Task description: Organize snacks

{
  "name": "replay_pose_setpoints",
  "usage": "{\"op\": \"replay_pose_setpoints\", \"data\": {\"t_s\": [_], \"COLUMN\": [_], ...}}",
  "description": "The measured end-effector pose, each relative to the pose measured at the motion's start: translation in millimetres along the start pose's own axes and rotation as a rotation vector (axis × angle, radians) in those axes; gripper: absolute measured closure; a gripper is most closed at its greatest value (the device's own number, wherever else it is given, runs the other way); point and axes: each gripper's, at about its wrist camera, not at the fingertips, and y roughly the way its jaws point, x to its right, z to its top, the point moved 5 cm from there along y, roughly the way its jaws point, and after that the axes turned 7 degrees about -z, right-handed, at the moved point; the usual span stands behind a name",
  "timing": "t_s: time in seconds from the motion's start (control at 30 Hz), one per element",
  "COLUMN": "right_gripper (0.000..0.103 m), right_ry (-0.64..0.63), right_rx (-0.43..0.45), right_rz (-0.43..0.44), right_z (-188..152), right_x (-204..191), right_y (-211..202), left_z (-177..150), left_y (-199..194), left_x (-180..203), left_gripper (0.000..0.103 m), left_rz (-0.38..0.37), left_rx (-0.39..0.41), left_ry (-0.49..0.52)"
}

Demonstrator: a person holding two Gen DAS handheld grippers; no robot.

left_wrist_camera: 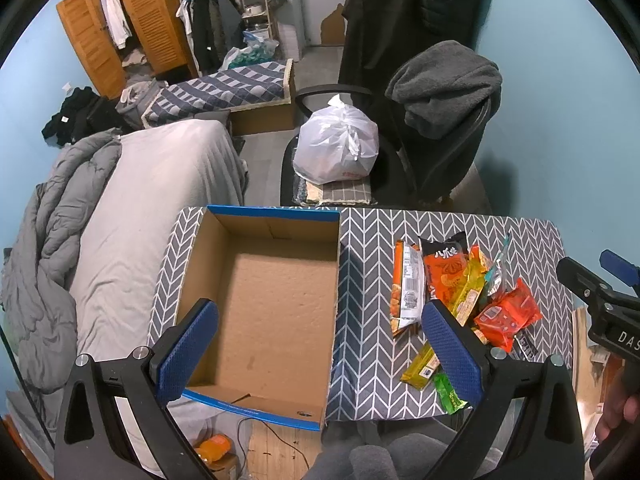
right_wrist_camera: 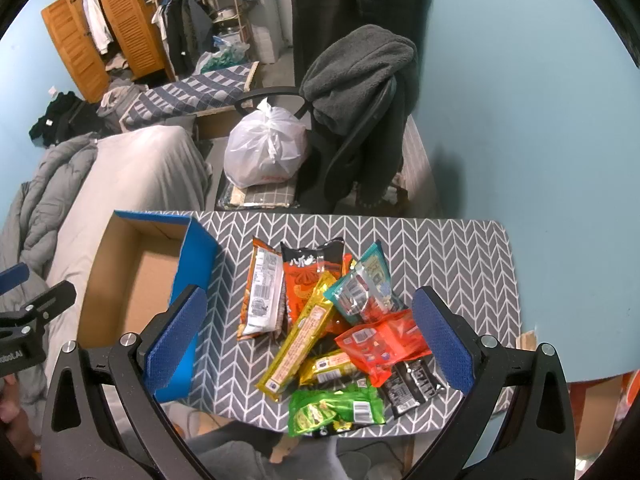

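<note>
Snacks [right_wrist_camera: 332, 320] lie heaped on your counter [right_wrist_camera: 460, 248], just right of the cardboard box [left_wrist_camera: 260, 312], which holds nothing yet, so all the sorting is left. Your left claw [left_wrist_camera: 320, 352] and right claw [right_wrist_camera: 308, 340] both hover released. Lower packets are partly buried; labels are hard to read.

L claw [left_wrist_camera: 320, 344] is held up w/ its blue-padded fingers [left_wrist_camera: 188, 348] spread wide, nothing between them. R claw [right_wrist_camera: 308, 340] is posed the same way, fingers [right_wrist_camera: 442, 338] wide apart & holding nothing. Both tilt forward & downward. In the L wrist view the R claw shows at the far right edge, a bit of the person's hand [left_wrist_camera: 618, 414] gripping its handle.
</note>
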Motion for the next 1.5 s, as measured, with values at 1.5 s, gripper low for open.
{"op": "replay_pose_setpoints", "data": {"t_s": [1.5], "right_gripper": [0.002], "right_ry": [0.047], "right_rx": [-0.051], "right_rz": [-0.029], "right_z": [-9.6], "right_x": [22.5], "right_y": [7.0], "left_z": [3.0], "left_y": [10.0], "left_x": [15.2], "left_gripper": [0.001], "left_rz": [-0.033], "left_rx": [-0.028], "left_ry": [0.032]}}
